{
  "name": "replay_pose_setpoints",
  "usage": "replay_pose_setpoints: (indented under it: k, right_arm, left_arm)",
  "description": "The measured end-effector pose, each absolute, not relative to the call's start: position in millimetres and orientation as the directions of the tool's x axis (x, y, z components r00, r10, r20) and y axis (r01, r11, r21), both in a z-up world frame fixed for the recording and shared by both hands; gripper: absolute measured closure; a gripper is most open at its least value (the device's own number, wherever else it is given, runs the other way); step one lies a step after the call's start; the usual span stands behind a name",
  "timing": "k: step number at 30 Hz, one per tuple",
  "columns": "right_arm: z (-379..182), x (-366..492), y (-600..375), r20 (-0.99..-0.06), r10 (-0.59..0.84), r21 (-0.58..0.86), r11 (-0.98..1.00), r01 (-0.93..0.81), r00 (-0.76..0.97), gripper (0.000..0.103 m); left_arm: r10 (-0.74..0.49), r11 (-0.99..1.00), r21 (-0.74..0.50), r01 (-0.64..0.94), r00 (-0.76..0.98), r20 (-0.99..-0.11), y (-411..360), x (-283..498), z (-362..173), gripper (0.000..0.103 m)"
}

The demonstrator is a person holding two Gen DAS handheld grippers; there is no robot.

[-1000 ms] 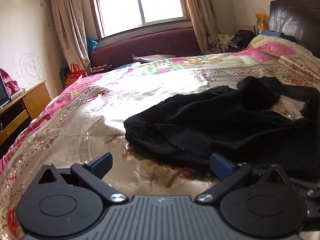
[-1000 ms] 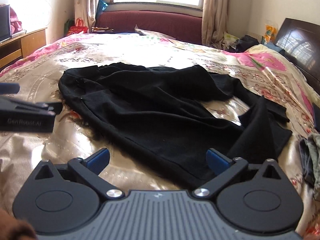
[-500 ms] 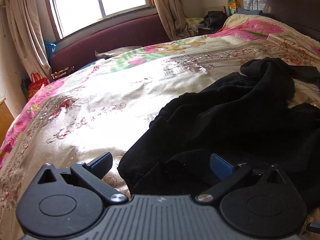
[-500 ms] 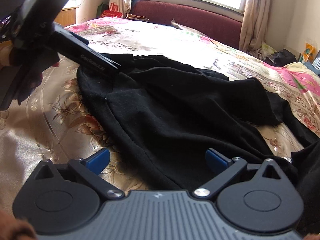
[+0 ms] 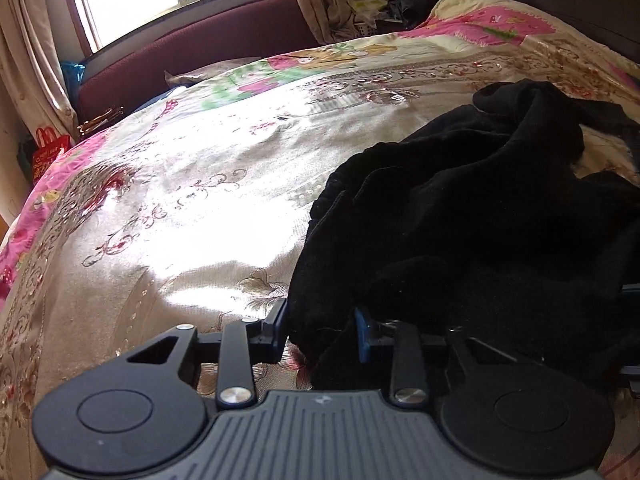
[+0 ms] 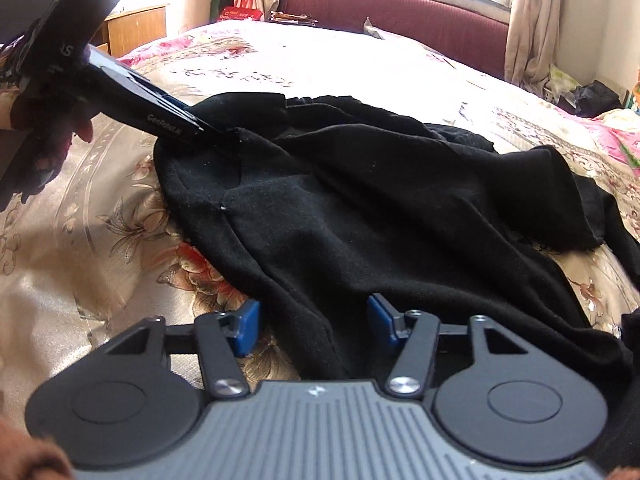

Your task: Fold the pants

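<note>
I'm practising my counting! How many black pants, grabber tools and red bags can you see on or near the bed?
black pants: 1
grabber tools, left gripper and right gripper: 2
red bag: 1
Total: 4

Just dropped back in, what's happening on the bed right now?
A person is working a crumpled pair of black pants on the floral bedspread with handheld tongs. The left tongs have just been closing on the bunched fabric at one edge, which fills the gap between the pads. The right tongs have also been closing over the nearer edge, but a gap still shows beside the cloth. No fold is made yet.
</note>
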State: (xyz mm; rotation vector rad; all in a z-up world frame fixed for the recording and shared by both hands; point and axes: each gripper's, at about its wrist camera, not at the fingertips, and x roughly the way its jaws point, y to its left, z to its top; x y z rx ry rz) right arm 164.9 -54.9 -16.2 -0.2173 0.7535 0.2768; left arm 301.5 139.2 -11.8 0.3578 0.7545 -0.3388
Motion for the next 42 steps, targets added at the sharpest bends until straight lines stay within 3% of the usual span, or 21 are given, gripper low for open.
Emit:
replay_pose_setpoints:
  k: [2, 3, 6, 7, 8, 9, 10, 11, 12, 14, 17, 24, 32, 36, 38, 42]
  right_arm:
    - [-18, 168, -50, -0.696, 0.170, -0.099, 0.940, -0.327, 0.698, 0.040]
    - [-18, 170, -48, -0.692, 0.167, -0.105, 0.939, -0.326, 0.702, 0.038]
    - [-20, 178, -40, -0.685, 0.160, -0.127, 0.935, -0.332, 0.711, 0.031]
    - [-20, 179, -37, -0.681, 0.158, -0.142, 0.929, -0.341, 0.714, 0.032]
    - [-21, 180, -36, -0.680, 0.157, -0.151, 0.926, -0.346, 0.716, 0.037]
    - [-21, 182, -37, -0.685, 0.167, -0.137, 0.926, -0.351, 0.709, 0.044]
    - [-21, 186, -40, -0.702, 0.208, -0.075, 0.929, -0.361, 0.681, 0.067]
    - [-20, 189, -44, -0.713, 0.227, -0.027, 0.937, -0.349, 0.664, 0.076]
    - [-18, 189, -45, -0.714, 0.227, -0.014, 0.941, -0.338, 0.662, 0.077]
    - [-14, 184, -45, -0.715, 0.231, -0.009, 0.941, -0.339, 0.660, 0.089]
    - [-5, 165, -42, -0.719, 0.270, 0.011, 0.926, -0.378, 0.640, 0.091]
    - [9, 96, -12, -0.726, 0.425, 0.106, 0.847, -0.521, 0.541, 0.091]
    - [-4, 39, 45, -0.750, 0.524, 0.179, 0.749, -0.638, 0.404, 0.085]
    - [12, 35, 29, -0.728, 0.539, 0.225, 0.771, -0.595, 0.423, 0.079]
    - [22, 30, 8, -0.707, 0.518, 0.221, 0.808, -0.546, 0.481, 0.066]
    - [38, 22, -61, -0.664, 0.405, 0.201, 0.906, -0.372, 0.629, 0.063]
  left_arm:
    - [-0.178, 0.881, 0.185, 0.435, 0.669, -0.721, 138, 306, -14, 0.037]
    - [-0.174, 0.883, 0.183, 0.432, 0.663, -0.728, 138, 311, -18, 0.035]
    - [-0.147, 0.883, 0.203, 0.424, 0.659, -0.737, 136, 318, -26, 0.039]
    - [-0.146, 0.885, 0.201, 0.420, 0.660, -0.737, 135, 318, -26, 0.049]
    - [-0.145, 0.891, 0.194, 0.411, 0.661, -0.736, 136, 317, -24, 0.059]
    - [-0.155, 0.897, 0.176, 0.406, 0.660, -0.735, 139, 316, -20, 0.060]
    - [-0.164, 0.902, 0.159, 0.401, 0.659, -0.734, 142, 314, -17, 0.062]
    - [-0.172, 0.905, 0.146, 0.400, 0.657, -0.734, 146, 312, -15, 0.063]
    - [-0.179, 0.907, 0.134, 0.400, 0.653, -0.736, 149, 309, -13, 0.063]
    - [-0.184, 0.911, 0.122, 0.395, 0.652, -0.735, 153, 299, -10, 0.064]
    - [-0.174, 0.919, 0.123, 0.374, 0.667, -0.725, 163, 275, -1, 0.064]
    - [-0.134, 0.958, 0.076, 0.278, 0.664, -0.735, 221, 189, 15, 0.064]
    - [0.037, 0.993, 0.101, 0.067, 0.623, -0.781, 283, 96, -3, 0.060]
    - [0.066, 0.995, 0.100, 0.018, 0.631, -0.773, 283, 80, -4, 0.055]
    - [0.092, 0.991, 0.132, 0.010, 0.658, -0.748, 276, 74, 3, 0.055]
    - [0.140, 0.981, 0.195, -0.004, 0.709, -0.691, 262, 63, 19, 0.053]
